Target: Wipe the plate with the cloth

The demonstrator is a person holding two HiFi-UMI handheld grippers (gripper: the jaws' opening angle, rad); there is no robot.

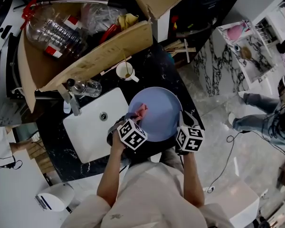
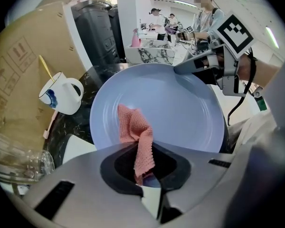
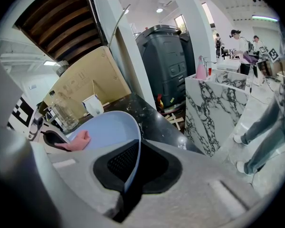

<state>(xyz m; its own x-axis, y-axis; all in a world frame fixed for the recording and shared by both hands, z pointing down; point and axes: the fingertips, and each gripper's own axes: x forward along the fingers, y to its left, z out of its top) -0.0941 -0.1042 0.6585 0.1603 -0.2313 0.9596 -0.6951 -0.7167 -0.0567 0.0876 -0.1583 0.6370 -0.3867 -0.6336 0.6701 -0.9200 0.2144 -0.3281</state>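
Note:
A round pale-blue plate (image 1: 157, 112) is held over the black counter, beside the white sink (image 1: 92, 122). My right gripper (image 1: 184, 122) is shut on the plate's right rim (image 3: 133, 156). My left gripper (image 1: 129, 122) is shut on a pink knitted cloth (image 2: 137, 137), and the cloth's free end lies on the lower left part of the plate's face (image 2: 161, 103). The pink cloth (image 3: 76, 140) also shows at the plate's far side in the right gripper view, and the same cloth (image 1: 141, 111) is seen from above.
A white mug (image 1: 125, 71) with a stick in it stands behind the plate. A clear glass (image 1: 88, 87) lies near the tap (image 1: 69, 98). An open cardboard box (image 1: 85, 32) with a plastic bottle fills the back left. A marble-patterned unit (image 3: 218, 99) and people stand to the right.

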